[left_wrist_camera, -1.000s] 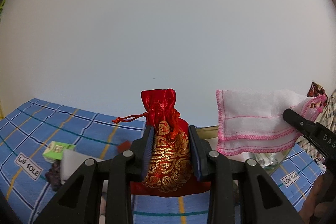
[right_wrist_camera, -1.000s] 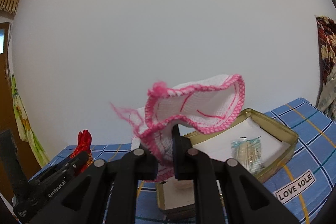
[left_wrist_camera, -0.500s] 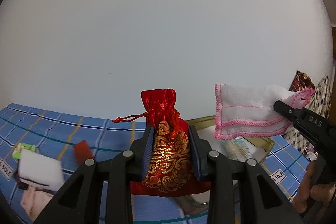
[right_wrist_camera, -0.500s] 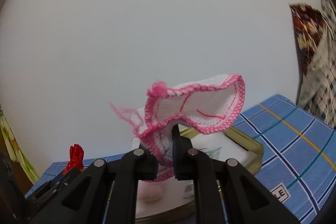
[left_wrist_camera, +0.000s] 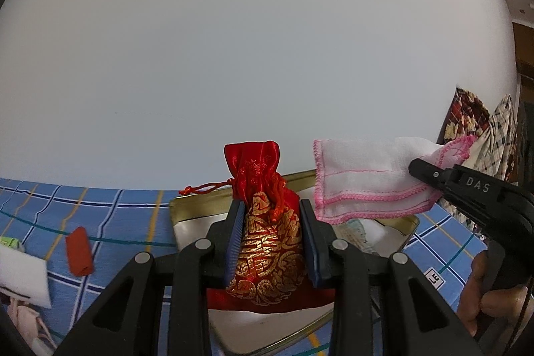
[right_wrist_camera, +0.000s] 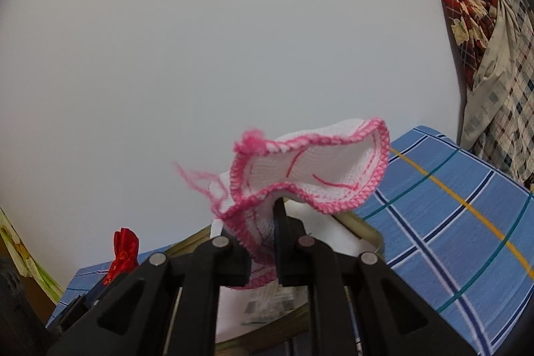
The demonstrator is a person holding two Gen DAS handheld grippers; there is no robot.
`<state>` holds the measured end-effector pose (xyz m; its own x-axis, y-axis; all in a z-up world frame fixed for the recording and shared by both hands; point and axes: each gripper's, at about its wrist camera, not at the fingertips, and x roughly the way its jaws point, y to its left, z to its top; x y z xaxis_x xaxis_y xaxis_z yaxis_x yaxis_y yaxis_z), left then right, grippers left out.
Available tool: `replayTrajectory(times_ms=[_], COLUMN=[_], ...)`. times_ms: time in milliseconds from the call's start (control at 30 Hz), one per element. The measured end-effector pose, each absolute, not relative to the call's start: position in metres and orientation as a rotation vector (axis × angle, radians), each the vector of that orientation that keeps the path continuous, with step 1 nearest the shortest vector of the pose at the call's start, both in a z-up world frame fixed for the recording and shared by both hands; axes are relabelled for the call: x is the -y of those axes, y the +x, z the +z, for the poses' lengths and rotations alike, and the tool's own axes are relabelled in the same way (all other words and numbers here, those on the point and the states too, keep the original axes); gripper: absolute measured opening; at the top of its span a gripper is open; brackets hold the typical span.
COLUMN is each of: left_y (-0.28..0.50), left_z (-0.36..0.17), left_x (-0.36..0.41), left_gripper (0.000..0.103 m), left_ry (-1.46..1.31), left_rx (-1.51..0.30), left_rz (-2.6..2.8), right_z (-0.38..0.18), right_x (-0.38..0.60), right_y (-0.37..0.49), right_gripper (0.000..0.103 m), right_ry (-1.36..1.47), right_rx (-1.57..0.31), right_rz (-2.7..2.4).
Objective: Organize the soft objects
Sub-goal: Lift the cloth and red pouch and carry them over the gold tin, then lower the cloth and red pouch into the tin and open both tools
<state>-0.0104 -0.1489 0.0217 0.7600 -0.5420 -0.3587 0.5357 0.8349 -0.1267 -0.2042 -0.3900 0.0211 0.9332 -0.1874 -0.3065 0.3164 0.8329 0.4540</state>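
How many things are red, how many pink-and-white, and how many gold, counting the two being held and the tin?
Red: 2, the pouch and a small red piece on the blue cloth
Pink-and-white: 1, the washcloth
Gold: 1, the tin
Total: 4

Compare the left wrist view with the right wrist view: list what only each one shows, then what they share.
Only the left wrist view: the left gripper shut on the pouch's gold body, a red roll and white pad on the blue cloth, and a hand.

Only the right wrist view: the right gripper's fingers head-on, pinching the pink-edged cloth, its loose threads.

Both: pouch, pink-edged cloth, gold tin, blue cloth, patterned fabric.
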Motion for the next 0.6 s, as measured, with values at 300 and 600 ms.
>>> replayTrajectory(times_ms=[300, 600], left_y=[-0.010, -0.005], left_z=[0.023, 0.014], left_x=[0.175, 0.194], left_gripper=[0.035, 0.035], left_ry=[0.020, 0.063], left_rx=[-0.426, -0.480], left_rz=[-0.582, -0.561], right_z=[0.007, -0.008], right_x=[0.392, 0.395], right_y=[-0.179, -0.152], right_gripper=[0.010, 0.010], right_ry=[0.520, 0.486], right_rx=[-0.355, -0.432], right_rz=[-0.249, -0.224])
